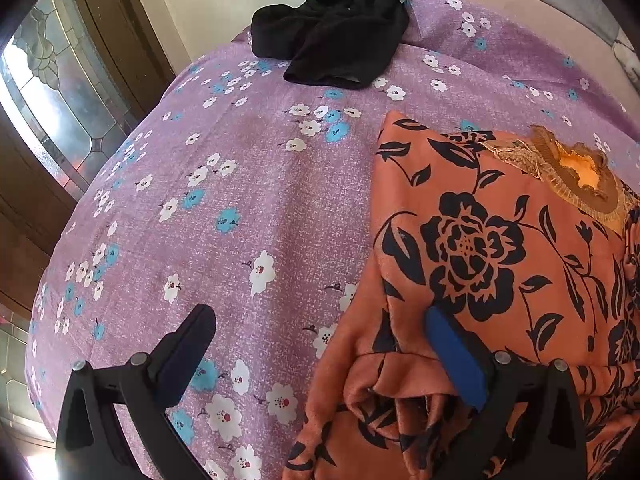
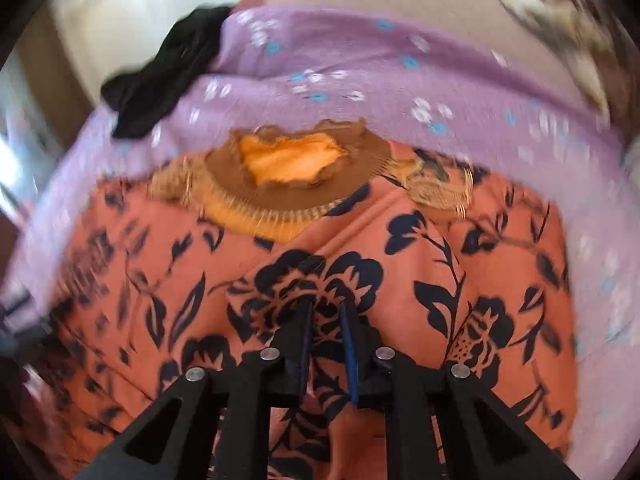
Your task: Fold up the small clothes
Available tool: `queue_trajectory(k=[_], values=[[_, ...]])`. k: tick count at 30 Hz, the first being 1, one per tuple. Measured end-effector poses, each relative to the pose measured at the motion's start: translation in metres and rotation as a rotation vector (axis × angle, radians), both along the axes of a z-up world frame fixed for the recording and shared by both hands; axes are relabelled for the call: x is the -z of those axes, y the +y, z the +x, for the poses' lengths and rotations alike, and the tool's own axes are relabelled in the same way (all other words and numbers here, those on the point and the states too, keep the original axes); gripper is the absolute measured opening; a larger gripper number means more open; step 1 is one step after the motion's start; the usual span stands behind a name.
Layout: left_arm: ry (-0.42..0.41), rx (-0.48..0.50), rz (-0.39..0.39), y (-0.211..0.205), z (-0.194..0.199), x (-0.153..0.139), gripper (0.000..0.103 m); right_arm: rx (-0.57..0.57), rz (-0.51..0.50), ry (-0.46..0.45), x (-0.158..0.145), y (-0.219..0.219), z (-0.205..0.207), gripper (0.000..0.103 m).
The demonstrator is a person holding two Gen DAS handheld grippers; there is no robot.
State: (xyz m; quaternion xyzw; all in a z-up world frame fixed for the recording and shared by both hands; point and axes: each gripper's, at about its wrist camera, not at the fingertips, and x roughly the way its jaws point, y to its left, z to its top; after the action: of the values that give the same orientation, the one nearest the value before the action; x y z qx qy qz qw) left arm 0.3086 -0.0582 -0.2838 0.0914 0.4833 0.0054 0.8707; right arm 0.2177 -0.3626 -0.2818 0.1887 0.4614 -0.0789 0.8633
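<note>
**The orange top lies to our left gripper's right, under our right gripper**

We have the orange floral-print fabric top with black flowers spread on the bed, over the purple bedsheet dotted with white and blue blossoms. Its gathered brown-and-gold neckline points away from us, so the long axis of the garment runs from our side toward the far end of the bed.

Our left gripper stands wide open at the garment's left edge. One finger is over bare sheet, the blue-padded one is over the orange cloth, and the bunched sleeve or side flap sits between and just below them. We cannot tell whether either finger touches the fabric.

Our right gripper is narrowed almost to closing, over the middle of the top, with cloth showing in the slim gap. That view is blurred, so we cannot tell whether it pinches a fold or merely sits above it.

We judge the next fold turns on the left edge: the loose flap lies nearest our left gripper and would travel rightward, across the long axis, toward the centre.

A crumpled black cloth garment waits at the far end of the bed, well apart from both grippers.
</note>
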Motion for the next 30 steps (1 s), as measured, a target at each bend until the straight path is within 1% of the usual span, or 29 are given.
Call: queue_trajectory(k=[1, 2, 4, 6, 7, 8, 9, 10, 11, 12, 14, 16, 17, 18, 19, 20, 21, 22, 23, 24, 25, 26, 30], values=[[0.008, -0.004, -0.012, 0.002, 0.001, 0.0, 0.103, 0.035, 0.018, -0.008, -0.001, -0.01, -0.007, 0.016], [0.016, -0.01, -0.025, 0.003, 0.002, 0.001, 0.103, 0.042, 0.01, -0.016, -0.005, -0.013, -0.013, 0.016], [0.028, -0.022, -0.042, 0.005, 0.003, 0.001, 0.103, 0.012, 0.017, -0.045, -0.015, -0.013, -0.025, 0.017], [0.03, -0.028, -0.043, 0.005, 0.004, 0.001, 0.103, -0.04, 0.027, -0.081, -0.03, -0.005, -0.036, 0.019], [0.029, -0.028, -0.039, 0.004, 0.003, 0.001, 0.103, -0.057, 0.008, -0.09, -0.036, 0.0, -0.038, 0.019], [0.029, -0.028, -0.036, 0.004, 0.003, 0.001, 0.103, -0.077, -0.019, -0.102, -0.042, 0.008, -0.04, 0.021], [0.03, -0.028, -0.035, 0.004, 0.003, 0.001, 0.103, -0.099, -0.046, -0.11, -0.047, 0.015, -0.04, 0.035], [0.032, -0.027, -0.037, 0.004, 0.002, 0.001, 0.103, -0.12, -0.072, -0.111, -0.049, 0.025, -0.037, 0.071], [0.035, -0.028, -0.041, 0.005, 0.002, 0.0, 0.103, -0.139, -0.09, -0.107, -0.048, 0.03, -0.03, 0.089], [0.039, -0.03, -0.047, 0.006, 0.002, 0.0, 0.103, -0.153, -0.112, -0.088, -0.043, 0.037, -0.026, 0.103], [0.046, -0.036, -0.06, 0.009, 0.002, 0.0, 0.103, -0.174, -0.145, -0.02, -0.026, 0.046, -0.012, 0.103], [0.05, -0.038, -0.065, 0.01, 0.001, 0.0, 0.103, -0.186, -0.173, 0.017, -0.009, 0.052, 0.001, 0.101], [0.051, -0.039, -0.064, 0.009, 0.002, 0.0, 0.103, -0.181, -0.209, 0.051, -0.001, 0.055, 0.007, 0.1], [0.052, -0.039, -0.063, 0.009, 0.002, 0.0, 0.103, -0.166, -0.257, 0.076, 0.005, 0.058, 0.013, 0.096], [0.052, -0.038, -0.06, 0.009, 0.003, 0.0, 0.103, -0.157, -0.27, 0.067, 0.005, 0.058, 0.016, 0.086], [0.051, -0.035, -0.057, 0.008, 0.003, 0.0, 0.103, -0.144, -0.253, 0.036, 0.001, 0.055, 0.017, 0.081], [0.05, -0.03, -0.054, 0.008, 0.004, 0.0, 0.103, -0.121, -0.211, 0.007, -0.004, 0.048, 0.017, 0.054], [0.051, -0.026, -0.053, 0.008, 0.004, 0.0, 0.103, -0.103, -0.143, -0.01, -0.007, 0.038, 0.016, 0.032], [0.052, -0.025, -0.055, 0.008, 0.004, 0.0, 0.103, -0.084, -0.09, -0.022, -0.01, 0.029, 0.014, 0.031], [0.054, -0.026, -0.058, 0.008, 0.005, 0.0, 0.103, -0.073, -0.066, -0.028, -0.011, 0.022, 0.011, 0.024], [0.057, -0.028, -0.061, 0.008, 0.005, 0.0, 0.103, -0.062, -0.081, -0.019, -0.012, 0.016, 0.008, 0.015], [0.058, -0.031, -0.063, 0.008, 0.006, 0.0, 0.103, -0.052, -0.088, -0.016, -0.012, 0.01, 0.003, 0.014], [0.052, -0.03, -0.053, 0.008, 0.005, -0.001, 0.103, 0.046, 0.0, -0.067, -0.016, -0.024, -0.044, 0.013]])
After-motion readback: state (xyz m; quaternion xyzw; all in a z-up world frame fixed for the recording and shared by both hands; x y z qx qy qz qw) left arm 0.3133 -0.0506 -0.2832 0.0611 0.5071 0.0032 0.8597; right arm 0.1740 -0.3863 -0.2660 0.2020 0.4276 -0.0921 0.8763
